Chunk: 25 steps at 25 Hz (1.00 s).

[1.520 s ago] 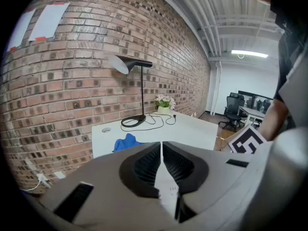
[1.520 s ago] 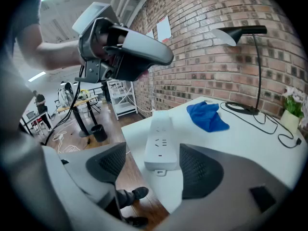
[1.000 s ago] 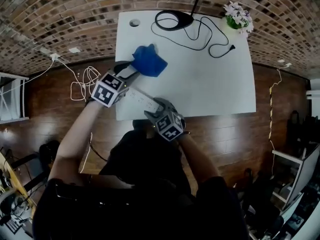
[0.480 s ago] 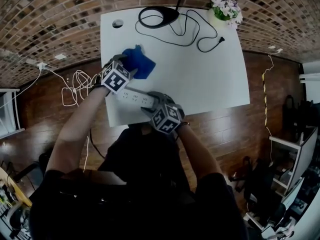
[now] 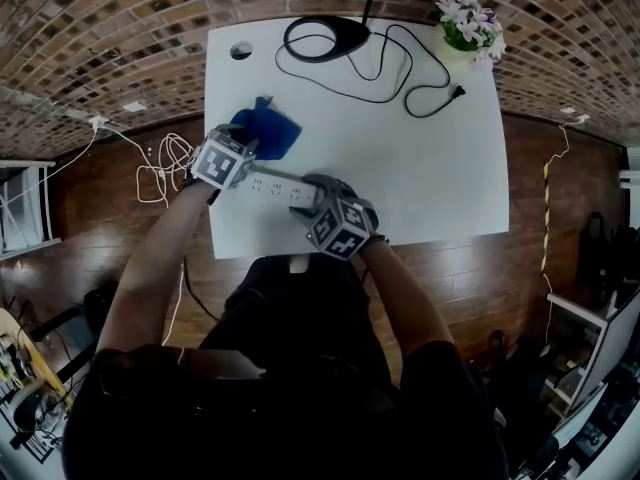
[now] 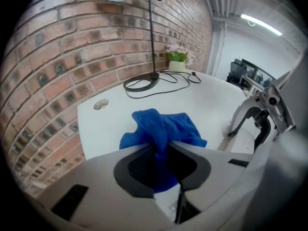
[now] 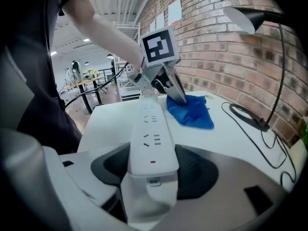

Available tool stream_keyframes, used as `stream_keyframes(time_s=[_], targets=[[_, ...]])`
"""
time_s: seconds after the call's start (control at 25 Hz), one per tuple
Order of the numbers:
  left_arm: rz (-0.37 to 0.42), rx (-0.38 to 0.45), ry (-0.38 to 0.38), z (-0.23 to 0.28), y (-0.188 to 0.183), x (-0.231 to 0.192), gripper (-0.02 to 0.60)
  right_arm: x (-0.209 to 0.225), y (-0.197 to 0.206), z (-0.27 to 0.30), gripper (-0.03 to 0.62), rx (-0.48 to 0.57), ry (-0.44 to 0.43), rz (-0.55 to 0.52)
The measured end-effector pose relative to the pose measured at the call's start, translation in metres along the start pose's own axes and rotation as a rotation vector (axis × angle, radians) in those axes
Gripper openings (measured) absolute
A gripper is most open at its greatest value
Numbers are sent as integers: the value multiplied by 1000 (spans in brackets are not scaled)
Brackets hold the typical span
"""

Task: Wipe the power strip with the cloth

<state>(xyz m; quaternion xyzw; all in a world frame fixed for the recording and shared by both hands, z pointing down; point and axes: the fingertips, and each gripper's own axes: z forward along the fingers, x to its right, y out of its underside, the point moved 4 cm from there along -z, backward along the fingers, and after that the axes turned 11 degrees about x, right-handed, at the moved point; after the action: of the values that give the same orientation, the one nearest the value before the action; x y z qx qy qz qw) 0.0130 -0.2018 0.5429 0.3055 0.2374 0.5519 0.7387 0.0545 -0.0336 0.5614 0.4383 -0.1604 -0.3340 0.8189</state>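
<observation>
Head view: the strip (image 5: pixel 275 182) lies on the white counter (image 5: pixel 420 168), and the cloth (image 5: pixel 265 133) is just beyond its left end.

Left gripper view: the left gripper (image 6: pixel 161 154) jaws have just been closing and pinch the cloth.

Right gripper view: the right gripper (image 7: pixel 151 170) jaws clamp the near end of the strip. The cloth lies beside its far end.

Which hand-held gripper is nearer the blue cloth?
Left hand-held gripper: its jaws have just closed on the cloth. The right hand-held gripper grips the power strip, farther off.
</observation>
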Motion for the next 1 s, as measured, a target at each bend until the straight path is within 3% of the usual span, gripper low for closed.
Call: stream_keyframes(time_s=[0.16,0.4,0.52,0.64,0.8,1.0], targets=[[-169,24,-106,-37,21,-31,66,-1,3,-4,278,1,-9,16],[-275,106,-198,-96,37,-45,66,4,2,0,281,10,-6,26],[-306,139,-220,-112,49,-36,66,3,3,0,282,-2,-4,35],[-326,169,-175,-115,52,-19,66,4,2,1,284,-11,-1,39],[-305,141,-142,-106,67,2,66,2,3,0,285,-17,2,50],[-280,123,-166,-99,73,8,66,3,1,2,291,-9,1,77]])
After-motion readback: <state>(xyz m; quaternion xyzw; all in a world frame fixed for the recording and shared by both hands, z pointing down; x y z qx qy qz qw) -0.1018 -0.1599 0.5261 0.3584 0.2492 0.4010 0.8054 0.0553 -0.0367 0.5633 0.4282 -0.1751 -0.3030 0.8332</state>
